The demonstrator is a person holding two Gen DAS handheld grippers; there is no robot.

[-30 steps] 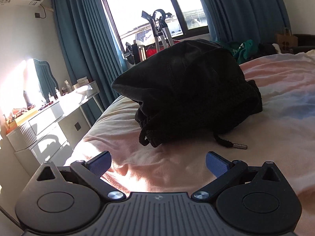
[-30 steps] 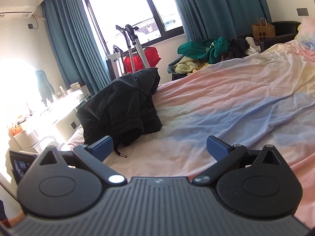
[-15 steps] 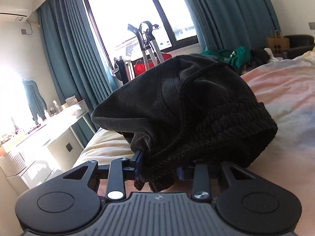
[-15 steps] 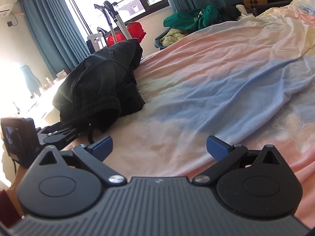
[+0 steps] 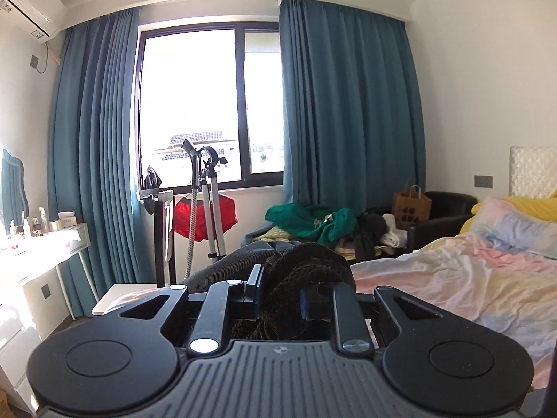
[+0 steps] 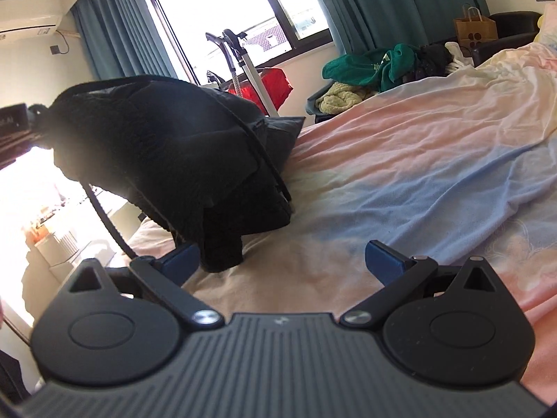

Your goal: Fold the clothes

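Note:
A black garment with a ribbed waistband and drawstrings hangs in the right wrist view [image 6: 167, 153], lifted at its upper left, its lower part still on the pastel bedsheet [image 6: 417, 160]. My left gripper [image 5: 280, 296] is shut on the garment's ribbed band [image 5: 306, 271] and holds it up; its body shows at the left edge of the right wrist view [image 6: 14, 122]. My right gripper [image 6: 282, 261] is open and empty, low over the sheet, its left finger beside the garment's hanging bottom corner.
A pile of green and other clothes [image 5: 313, 221] lies on a dark seat past the bed. A garment steamer stand [image 5: 205, 209] and a red item stand by the window. A white dresser [image 5: 38, 254] is at the left. Pillows [image 5: 515, 223] lie at the bed's head.
My left gripper closed on the garment's ribbed band and lifted it off the bed. My right gripper moved closer to the garment's hanging lower corner and stayed open.

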